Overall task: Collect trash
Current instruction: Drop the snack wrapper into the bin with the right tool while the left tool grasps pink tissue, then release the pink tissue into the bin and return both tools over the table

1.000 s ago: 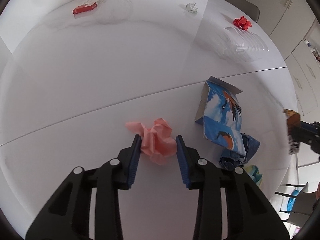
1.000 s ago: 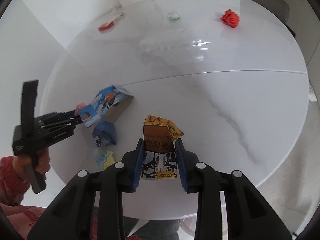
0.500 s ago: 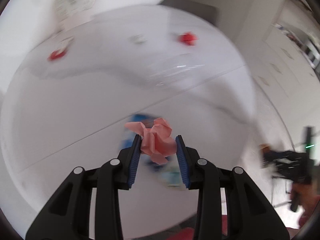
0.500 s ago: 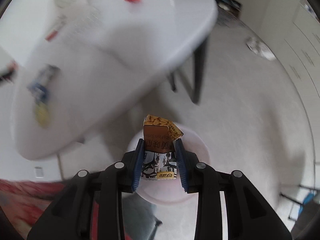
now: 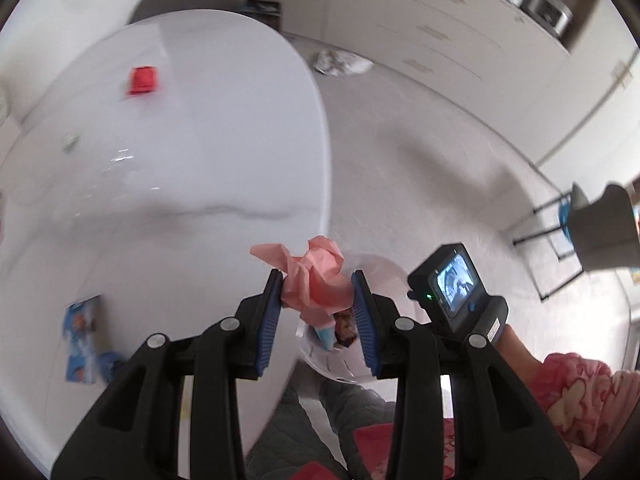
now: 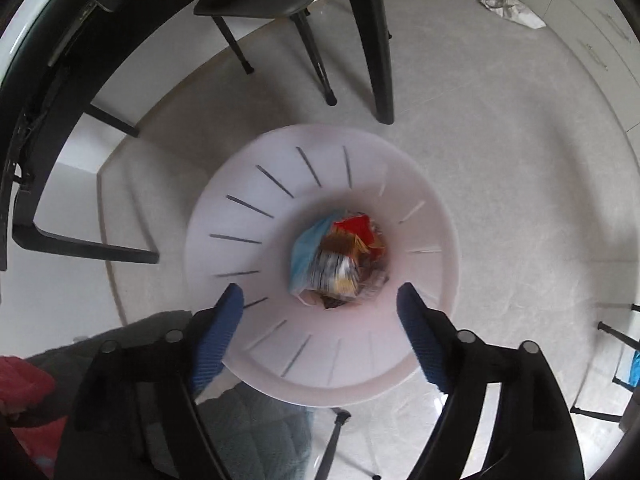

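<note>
My left gripper is shut on a crumpled pink paper and holds it past the white table's edge, above the white trash bin. My right gripper is open and empty, directly over the white slotted bin. Inside the bin lies a pile of trash, with the brown snack carton on top. The right gripper's body and screen show in the left wrist view beside the bin.
On the table stay a red crumpled piece, a blue printed carton and a small pale scrap. Black chair legs stand behind the bin. A crumpled white bag lies on the floor.
My right gripper swung off the table to over the bin, opened and dropped the snack carton in. My left gripper lifted the pink paper and carried it to the bin.
</note>
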Demonstrator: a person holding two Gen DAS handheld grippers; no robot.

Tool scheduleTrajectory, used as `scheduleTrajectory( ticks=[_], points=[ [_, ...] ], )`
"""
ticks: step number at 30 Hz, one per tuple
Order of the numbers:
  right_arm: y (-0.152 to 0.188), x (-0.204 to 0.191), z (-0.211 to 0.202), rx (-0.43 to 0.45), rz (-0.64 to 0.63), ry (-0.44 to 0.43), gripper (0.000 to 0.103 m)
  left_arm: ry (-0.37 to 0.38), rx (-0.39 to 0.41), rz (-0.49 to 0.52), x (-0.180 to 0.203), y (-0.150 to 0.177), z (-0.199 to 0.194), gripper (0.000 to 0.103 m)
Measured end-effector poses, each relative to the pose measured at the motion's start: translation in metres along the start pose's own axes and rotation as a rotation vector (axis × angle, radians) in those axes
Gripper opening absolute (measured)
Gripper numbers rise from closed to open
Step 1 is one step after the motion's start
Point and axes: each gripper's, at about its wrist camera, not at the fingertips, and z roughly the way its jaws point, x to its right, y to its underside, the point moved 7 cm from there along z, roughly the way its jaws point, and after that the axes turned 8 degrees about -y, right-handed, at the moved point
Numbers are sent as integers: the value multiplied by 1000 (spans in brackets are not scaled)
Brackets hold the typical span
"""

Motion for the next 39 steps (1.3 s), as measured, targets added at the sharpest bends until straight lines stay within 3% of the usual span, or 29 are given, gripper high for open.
scheduleTrajectory(
  ticks=[2,9,20,22,24,29,39],
  points=[
    [1,6,-14,29,22,1,92,15,-15,34,15,0,8,35],
    [2,34,-78,137,120,14,98,40,-59,115,51,0,35,35],
    [12,76,-159,244,261,144,99,75,-192,233,102,25,105,35],
    [14,78,-165,249,262,154,99,83,-229,250,111,34,118,41],
    [16,78,-168,252,264,159,99,84,-250,259,116,41,126,55],
    [19,76,-167,254,269,155,99,102,-203,270,119,38,111,79],
    [2,59,-189,299,239,143,99,83,-23,255,101,0,32,90]
  ],
)
